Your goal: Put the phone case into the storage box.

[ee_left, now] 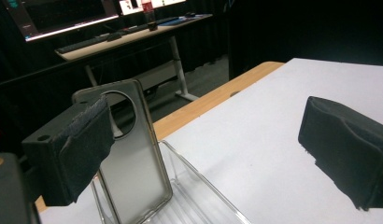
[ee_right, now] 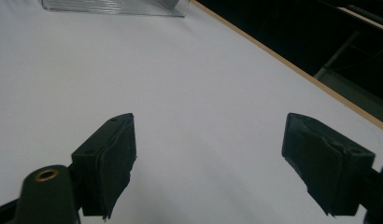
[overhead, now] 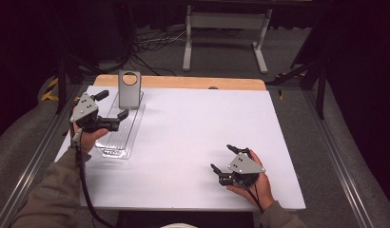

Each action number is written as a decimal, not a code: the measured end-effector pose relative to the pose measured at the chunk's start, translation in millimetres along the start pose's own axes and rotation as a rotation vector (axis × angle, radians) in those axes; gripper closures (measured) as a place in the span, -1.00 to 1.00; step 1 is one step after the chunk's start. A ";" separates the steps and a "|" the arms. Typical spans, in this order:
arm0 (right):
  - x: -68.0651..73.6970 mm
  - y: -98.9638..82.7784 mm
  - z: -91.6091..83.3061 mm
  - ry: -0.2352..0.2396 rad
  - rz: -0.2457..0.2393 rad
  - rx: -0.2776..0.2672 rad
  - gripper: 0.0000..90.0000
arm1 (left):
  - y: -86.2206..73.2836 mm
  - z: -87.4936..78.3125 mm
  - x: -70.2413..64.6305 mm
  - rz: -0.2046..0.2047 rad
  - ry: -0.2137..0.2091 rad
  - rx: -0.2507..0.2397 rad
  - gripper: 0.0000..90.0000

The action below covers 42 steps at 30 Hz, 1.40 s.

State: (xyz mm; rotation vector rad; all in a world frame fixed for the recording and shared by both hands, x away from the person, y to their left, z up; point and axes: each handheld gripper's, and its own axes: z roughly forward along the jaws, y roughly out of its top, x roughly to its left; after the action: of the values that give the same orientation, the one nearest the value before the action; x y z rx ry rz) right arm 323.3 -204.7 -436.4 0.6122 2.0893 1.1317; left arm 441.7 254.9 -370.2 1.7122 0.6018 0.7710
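The grey metal-look phone case with round camera cut-out point(overhead: 129, 89) stands upright in the clear ribbed plastic tray point(overhead: 118, 142), ungrasped; the left gripper point(overhead: 111, 107), wide open, hovers beside it, the right gripper point(overhead: 225, 159) open and empty.

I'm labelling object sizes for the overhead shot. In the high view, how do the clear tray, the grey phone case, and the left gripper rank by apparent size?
1. Clear tray, the longest outline.
2. Left gripper and grey phone case look about alike; the gripper is held above the table, nearer the camera, so I won't rank them.
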 end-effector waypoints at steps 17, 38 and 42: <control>2.2 4.4 -9.1 -0.009 -0.004 -0.028 -0.59 | 1.3 -15.3 -29.0 0.016 -0.034 -0.025 -0.91; 4.5 7.6 -12.2 0.000 -0.009 -0.043 -0.60 | -0.9 -33.5 -61.0 0.009 -0.094 -0.042 -0.91; 4.0 8.1 -12.7 -0.002 -0.005 -0.047 -0.60 | -2.7 -35.0 -68.3 0.019 -0.106 -0.033 -0.91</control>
State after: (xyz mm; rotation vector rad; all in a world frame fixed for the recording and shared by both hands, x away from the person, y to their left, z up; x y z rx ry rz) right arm 311.8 -204.7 -425.8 0.5848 2.0559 1.1732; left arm 370.4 228.0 -379.6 1.7191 0.4989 0.6950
